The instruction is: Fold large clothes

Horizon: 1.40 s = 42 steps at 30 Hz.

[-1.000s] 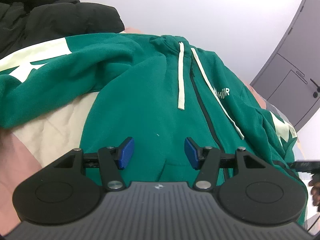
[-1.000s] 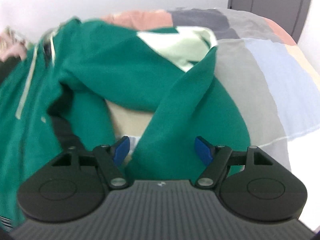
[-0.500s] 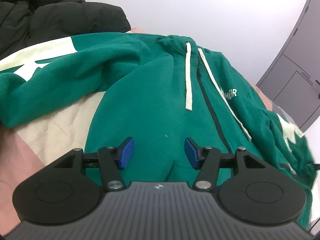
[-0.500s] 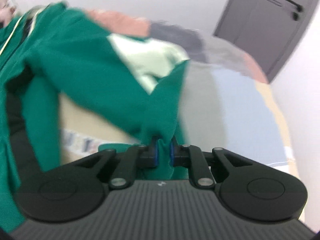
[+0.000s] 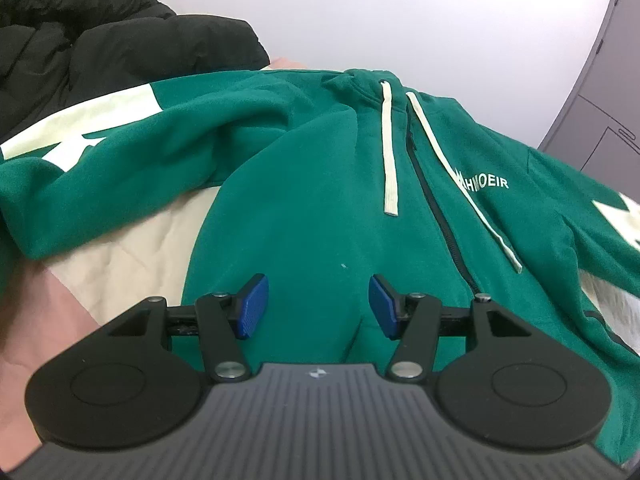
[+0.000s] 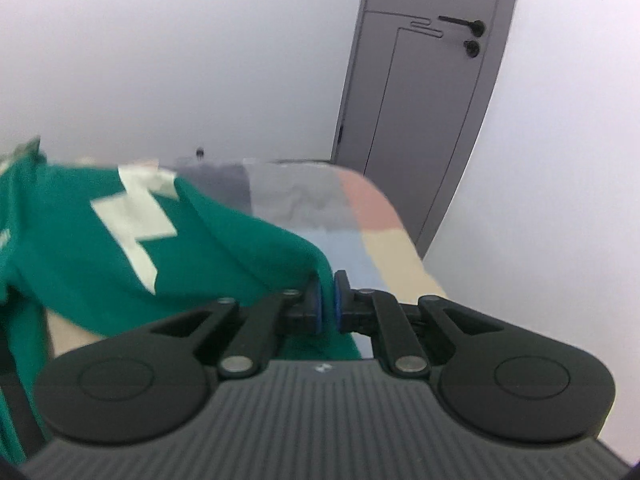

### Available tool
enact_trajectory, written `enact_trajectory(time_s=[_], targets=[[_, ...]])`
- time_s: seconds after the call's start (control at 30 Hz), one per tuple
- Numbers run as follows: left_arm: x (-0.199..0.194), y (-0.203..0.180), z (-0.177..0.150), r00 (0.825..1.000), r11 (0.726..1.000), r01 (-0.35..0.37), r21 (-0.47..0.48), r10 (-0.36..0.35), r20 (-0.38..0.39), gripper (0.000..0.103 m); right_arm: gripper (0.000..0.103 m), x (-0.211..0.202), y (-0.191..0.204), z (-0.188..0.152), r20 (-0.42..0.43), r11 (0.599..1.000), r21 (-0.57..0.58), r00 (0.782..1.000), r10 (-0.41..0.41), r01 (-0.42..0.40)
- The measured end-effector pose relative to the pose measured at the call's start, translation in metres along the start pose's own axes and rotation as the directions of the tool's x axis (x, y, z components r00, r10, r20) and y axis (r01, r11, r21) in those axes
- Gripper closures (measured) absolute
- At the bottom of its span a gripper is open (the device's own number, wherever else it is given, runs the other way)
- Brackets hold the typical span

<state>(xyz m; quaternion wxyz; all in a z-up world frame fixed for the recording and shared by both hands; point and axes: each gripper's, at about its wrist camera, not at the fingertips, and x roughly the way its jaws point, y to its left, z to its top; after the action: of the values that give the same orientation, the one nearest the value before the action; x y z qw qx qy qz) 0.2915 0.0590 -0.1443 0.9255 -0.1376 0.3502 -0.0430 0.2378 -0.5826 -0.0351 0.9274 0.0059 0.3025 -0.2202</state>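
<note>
A: Where does the green hoodie [image 5: 304,208] lie?

B: It lies front-up on the patchwork bedspread [image 5: 132,248], with the zipper [image 5: 436,208] and two pale drawstrings [image 5: 390,152] running down the chest. A black jacket [image 5: 100,52] sits behind its left sleeve.

A: And the left gripper [image 5: 318,306]?

B: It hovers low over the lower front of the hoodie, blue pads [image 5: 252,306] spread wide, with nothing between them.

A: What about the right gripper [image 6: 327,302]?

B: Its pads are pressed together on the end of the right sleeve [image 6: 168,248], which stretches away to the left from the gripper. Behind stands a grey door [image 6: 420,100].
</note>
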Motion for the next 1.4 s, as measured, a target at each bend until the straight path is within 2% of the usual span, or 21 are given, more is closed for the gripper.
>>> enact_trajectory(time_s=[0.13, 0.3, 0.4, 0.5, 0.6, 0.7, 0.87, 1.07, 1.2, 1.4], targets=[[-0.004, -0.006, 0.001, 1.000, 1.000, 0.004, -0.002, -0.004, 0.016, 0.041, 0.095, 0.011, -0.014, 0.018, 0.023, 1.000, 0.005, 1.000, -0.017, 0.017], [-0.004, -0.015, 0.005, 1.000, 1.000, 0.014, -0.008, -0.014, 0.028, 0.041, 0.097, 0.037, -0.039, 0.034, -0.005, 0.994, 0.108, 1.000, -0.014, 0.015], [-0.002, -0.020, 0.010, 0.999, 0.999, 0.021, -0.027, -0.021, 0.025, 0.041, 0.097, 0.051, -0.047, 0.041, -0.050, 0.976, 0.206, 0.995, 0.086, -0.074], [0.001, -0.025, 0.014, 0.999, 0.999, 0.031, -0.042, -0.029, 0.027, 0.041, 0.097, 0.046, -0.038, 0.045, -0.074, 0.962, 0.226, 0.982, 0.174, -0.154], [0.002, -0.026, 0.017, 0.999, 0.997, 0.047, -0.056, -0.045, 0.026, 0.041, 0.097, 0.022, -0.023, 0.056, -0.069, 0.939, 0.247, 0.962, 0.264, -0.240], [-0.004, -0.026, 0.018, 0.997, 0.995, 0.073, -0.069, -0.070, 0.041, 0.041, 0.097, -0.022, 0.000, 0.074, -0.040, 0.919, 0.229, 0.941, 0.337, -0.320], [-0.021, -0.014, 0.023, 0.989, 0.984, 0.132, -0.118, -0.123, 0.076, 0.041, 0.098, -0.099, 0.047, 0.108, 0.016, 0.874, 0.169, 0.888, 0.459, -0.455], [-0.037, 0.009, 0.023, 0.977, 0.962, 0.205, -0.182, -0.190, 0.096, 0.041, 0.098, -0.198, 0.134, 0.125, 0.060, 0.806, 0.001, 0.805, 0.591, -0.592], [-0.048, 0.026, 0.028, 0.968, 0.946, 0.242, -0.217, -0.219, 0.123, 0.041, 0.098, -0.241, 0.207, 0.111, 0.040, 0.754, -0.080, 0.754, 0.656, -0.652], [-0.071, 0.059, 0.032, 0.950, 0.916, 0.294, -0.272, -0.249, 0.189, 0.041, 0.098, -0.257, 0.332, 0.071, -0.063, 0.675, -0.138, 0.687, 0.724, -0.725]])
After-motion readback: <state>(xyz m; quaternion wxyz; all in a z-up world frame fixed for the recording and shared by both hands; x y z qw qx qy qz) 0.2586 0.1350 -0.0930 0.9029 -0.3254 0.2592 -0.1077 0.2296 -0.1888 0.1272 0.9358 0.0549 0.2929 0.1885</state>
